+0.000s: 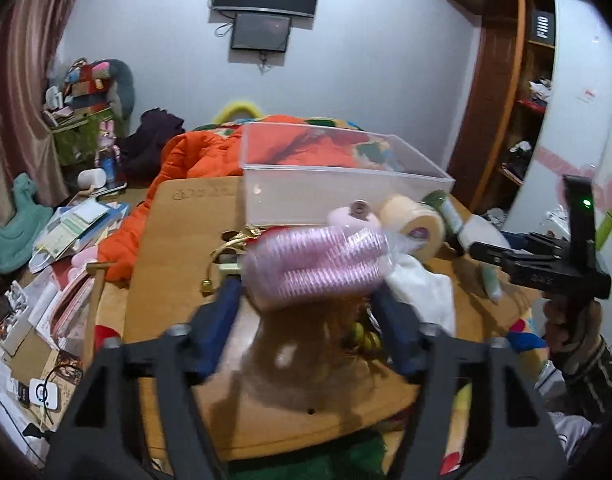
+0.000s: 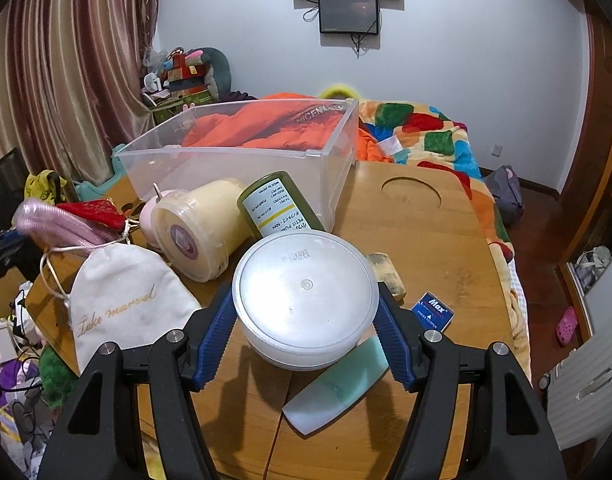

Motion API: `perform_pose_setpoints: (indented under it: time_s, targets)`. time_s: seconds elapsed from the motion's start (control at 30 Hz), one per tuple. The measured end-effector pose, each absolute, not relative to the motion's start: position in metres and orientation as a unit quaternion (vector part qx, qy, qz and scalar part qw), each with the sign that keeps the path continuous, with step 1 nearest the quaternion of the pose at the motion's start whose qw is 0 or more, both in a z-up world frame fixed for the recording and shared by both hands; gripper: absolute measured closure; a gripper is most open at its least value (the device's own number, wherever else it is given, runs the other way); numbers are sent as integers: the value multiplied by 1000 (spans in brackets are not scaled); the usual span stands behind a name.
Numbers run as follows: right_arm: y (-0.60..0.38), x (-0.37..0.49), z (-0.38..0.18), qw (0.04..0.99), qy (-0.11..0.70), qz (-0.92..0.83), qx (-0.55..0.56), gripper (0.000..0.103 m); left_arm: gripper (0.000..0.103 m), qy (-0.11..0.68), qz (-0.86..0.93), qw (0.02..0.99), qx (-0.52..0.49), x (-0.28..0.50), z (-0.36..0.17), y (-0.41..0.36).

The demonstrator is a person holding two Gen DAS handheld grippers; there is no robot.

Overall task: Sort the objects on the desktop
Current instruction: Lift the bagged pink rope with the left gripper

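The left gripper (image 1: 308,284) is closed on a pink ribbed bundle in clear wrap (image 1: 318,264); both blue fingers (image 1: 219,320) press against its sides, and the bundle sits above the wooden worktop (image 1: 177,248), blurred in the left wrist view. In the right wrist view the same bundle (image 2: 51,222) appears at the left edge of the worktop (image 2: 446,248), with the left gripper's dark frame beneath it.

The right gripper (image 2: 306,312) is clamped around a round white plastic tub (image 2: 306,300), bottom face towards the camera; the ribbed blue pads (image 2: 217,332) touch the tub wall on both sides. Whether the tub rests on the worktop or is lifted cannot be told.

A clear plastic bin (image 2: 241,160) stands at the far edge of the worktop (nothing is visible inside it). In front of the bin, lying on their sides, are a cream lidded cup (image 2: 201,232) and a dark green bottle with a white label (image 2: 277,204), touching each other. A pale pink container (image 2: 153,216) lies just left of the cup. A white drawstring pouch with gold lettering (image 2: 125,304) lies near the left edge, beside the cup. A mint-green tube (image 2: 338,384) lies at the near edge, partly under the tub. A small blue box marked "Max" (image 2: 432,312) lies right of the tub, near a yellowish bar (image 2: 386,276)
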State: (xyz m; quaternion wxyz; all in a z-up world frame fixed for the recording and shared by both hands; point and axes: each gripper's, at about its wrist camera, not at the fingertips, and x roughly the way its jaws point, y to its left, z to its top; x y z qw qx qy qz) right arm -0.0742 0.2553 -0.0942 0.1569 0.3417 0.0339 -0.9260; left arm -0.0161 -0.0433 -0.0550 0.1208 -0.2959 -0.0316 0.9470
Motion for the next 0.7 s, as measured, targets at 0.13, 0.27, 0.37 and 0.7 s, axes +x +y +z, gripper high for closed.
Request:
perform_pose_setpoints:
  time_s: [0.13,0.27,0.37,0.7]
  targets:
    - [256,-73,-95,161,32,-926,341,40,14,15,948,133,-289,-5,-55,-24]
    - [254,-71,-97,165,32,-924,342,40,11,28,937,154,-312,-5,-64,-10]
    - [253,-71,-99,165,35,-924,344,40,11,34,931,155,-329,-4,-70,-8]
    - [254,-68,-100,167,32,-924,341,40,10,32,929,128,-345,2,-62,-28]
